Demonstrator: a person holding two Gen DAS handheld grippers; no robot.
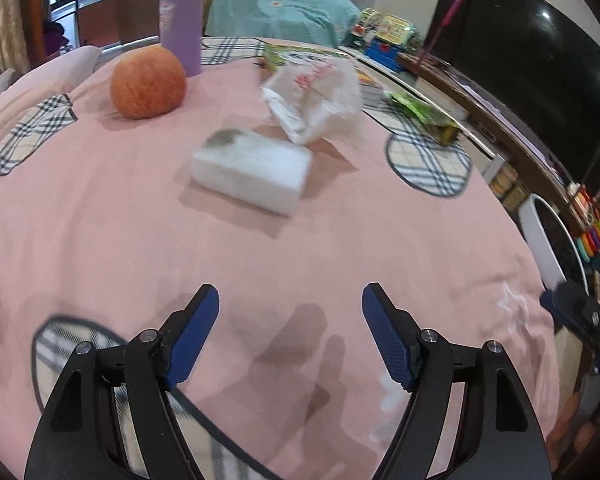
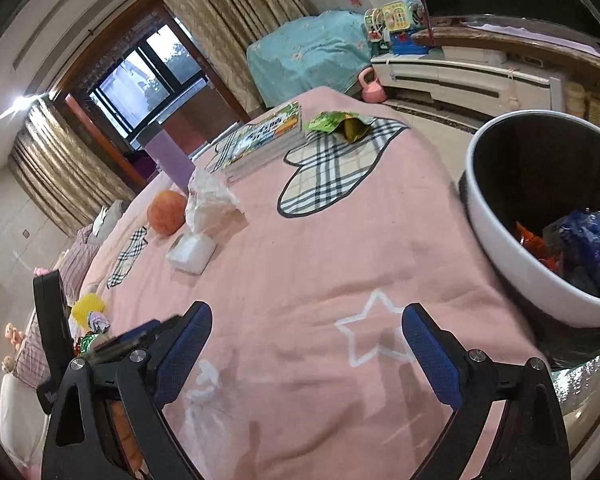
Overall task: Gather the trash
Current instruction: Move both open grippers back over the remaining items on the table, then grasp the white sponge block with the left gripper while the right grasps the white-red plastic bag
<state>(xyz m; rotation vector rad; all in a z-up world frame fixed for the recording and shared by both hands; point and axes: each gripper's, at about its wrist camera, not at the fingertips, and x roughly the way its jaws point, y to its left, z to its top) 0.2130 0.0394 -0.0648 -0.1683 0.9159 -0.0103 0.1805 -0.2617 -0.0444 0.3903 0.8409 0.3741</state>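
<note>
A crumpled white plastic bag [image 1: 316,100] lies on the pink cloth beyond a white foam block [image 1: 252,170]; both also show in the right wrist view, the bag [image 2: 208,198] and the block [image 2: 191,254]. A green snack wrapper [image 1: 424,114] lies at the table's right edge, also seen in the right wrist view [image 2: 340,124]. A white trash bin [image 2: 536,216] with wrappers inside stands beside the table. My left gripper [image 1: 290,336] is open and empty, short of the foam block. My right gripper [image 2: 306,356] is open and empty over the cloth, left of the bin.
An apple [image 1: 148,82] and a purple bottle [image 1: 182,16] stand at the far left. Books [image 2: 260,140] lie near the wrapper. The bin rim [image 1: 540,240] shows at the right. The left gripper's body [image 2: 54,336] is at my right gripper's left.
</note>
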